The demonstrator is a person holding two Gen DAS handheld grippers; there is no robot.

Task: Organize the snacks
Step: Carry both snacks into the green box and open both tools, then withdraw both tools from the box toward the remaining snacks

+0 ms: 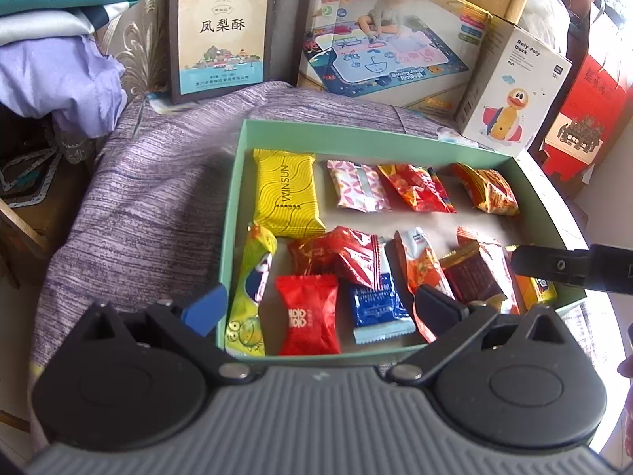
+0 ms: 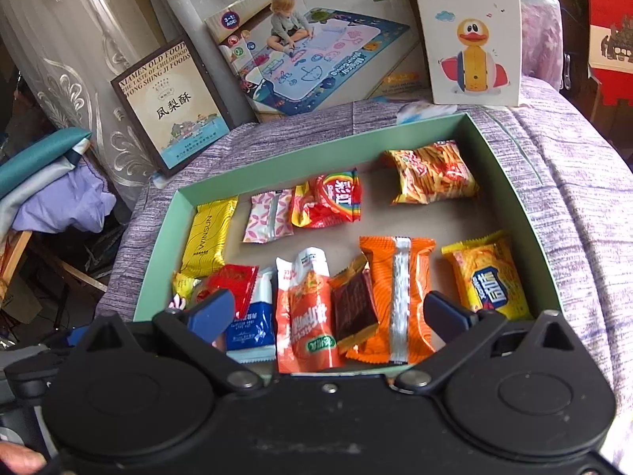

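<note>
Both grippers are hovering wide open and empty over the near edge of a green tray (image 1: pixel 233 213) of snacks lying on a purple striped cloth (image 1: pixel 150 198).

Behind the tray, a framed pineapple-cake box (image 1: pixel 221 31), a drawing-mat box (image 1: pixel 379 51) and a Roly-Poly Duck box (image 2: pixel 470 31) are standing against the back, with folded fabrics (image 1: pixel 59 39) piling up at the left. The left gripper (image 1: pixel 320 308) is spreading its fingers above a red candy packet (image 1: pixel 308 320) and a blue sachet (image 1: pixel 378 308); the right gripper (image 2: pixel 328 312) is straddling an orange packet (image 2: pixel 395 297), whose long axis is running from near edge to far edge, silver seam up. The yellow WINSUN bar (image 2: pixel 205 237) is sitting in the far left corner, lengthwise toward the back wall. A crinkled noodle snack bag (image 2: pixel 431 172) is lying crosswise in the far right.
</note>
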